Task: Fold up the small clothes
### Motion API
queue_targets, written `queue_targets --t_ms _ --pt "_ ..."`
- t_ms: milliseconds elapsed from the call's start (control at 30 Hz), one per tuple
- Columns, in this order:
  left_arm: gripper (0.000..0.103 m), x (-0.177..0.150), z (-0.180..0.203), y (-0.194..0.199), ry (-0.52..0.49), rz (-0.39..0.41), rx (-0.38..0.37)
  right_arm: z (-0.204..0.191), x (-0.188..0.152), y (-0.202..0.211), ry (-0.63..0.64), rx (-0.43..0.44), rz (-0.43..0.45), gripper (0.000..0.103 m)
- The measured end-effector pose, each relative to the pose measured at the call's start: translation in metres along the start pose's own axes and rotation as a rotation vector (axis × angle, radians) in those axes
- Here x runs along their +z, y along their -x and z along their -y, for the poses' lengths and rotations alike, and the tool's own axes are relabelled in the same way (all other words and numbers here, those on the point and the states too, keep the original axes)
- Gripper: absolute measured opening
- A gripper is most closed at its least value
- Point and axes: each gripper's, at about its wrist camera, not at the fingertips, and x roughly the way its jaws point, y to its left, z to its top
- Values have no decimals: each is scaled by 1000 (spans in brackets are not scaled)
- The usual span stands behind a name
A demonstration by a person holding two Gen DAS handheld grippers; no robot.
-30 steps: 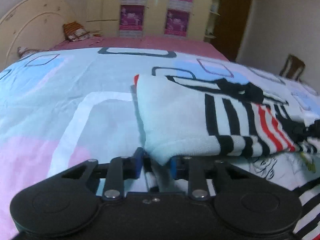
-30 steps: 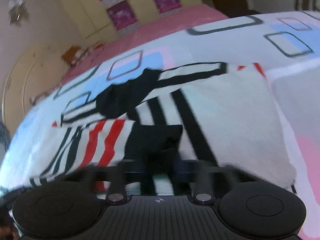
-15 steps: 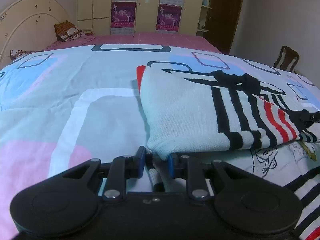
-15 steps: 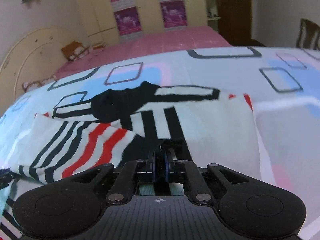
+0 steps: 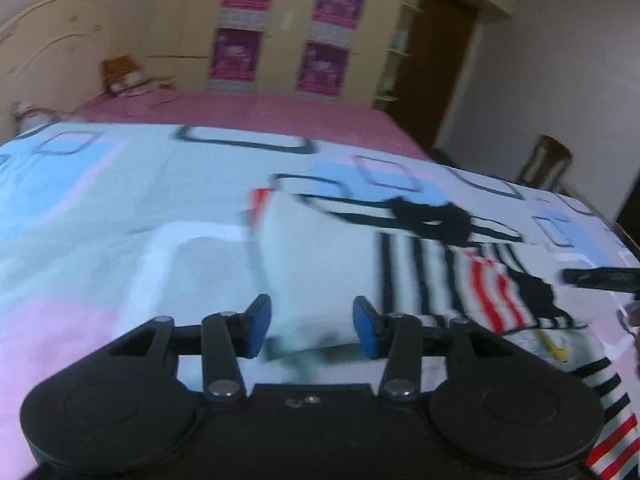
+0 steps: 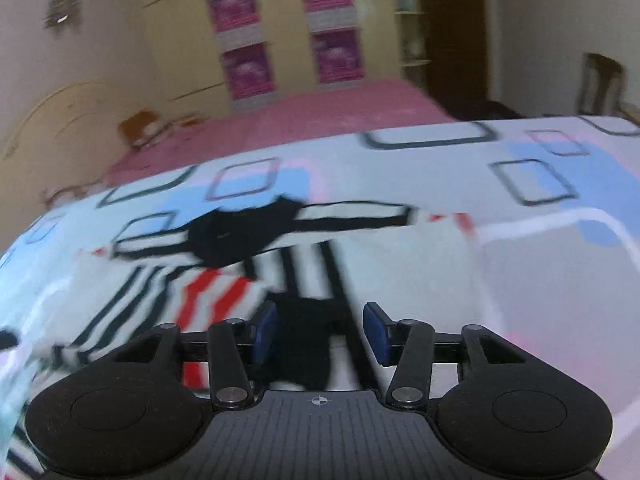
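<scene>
Both tongs (image 5: 312, 326) (image 6: 320, 334) just opened, released striped garment (image 5: 332, 256); bedspread (image 5: 100, 208) beneath.

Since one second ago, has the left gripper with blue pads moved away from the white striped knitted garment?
Yes. The left gripper has just been opening; its pads no longer pinch the white striped garment, whose near edge lies on the patterned bedsheet.

Dim, warm indoor light; both views are motion-blurred and soft, with fisheye bending and dark corners.
</scene>
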Motion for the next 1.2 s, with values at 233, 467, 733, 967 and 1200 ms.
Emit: queue_targets --t_ms 233,467,733,967,1200 --pt "54 -4 28 -39 -133 -105 6 -17 -11 -30 88 -22 -137 36" --pt "54 62 -1 -100 -69 -23 12 11 32 -62 21 -79 -74 36" --pt "53 72 -37 -151 4 -119 -34 25 35 -97 62 -162 -126 36" --pt "75 59 38 -117 -122 -25 -94 -45 34 -82 80 27 -54 36" --pt "74 29 76 -140 -187 -115 -30 -99 15 -109 221 -15 -149 36"
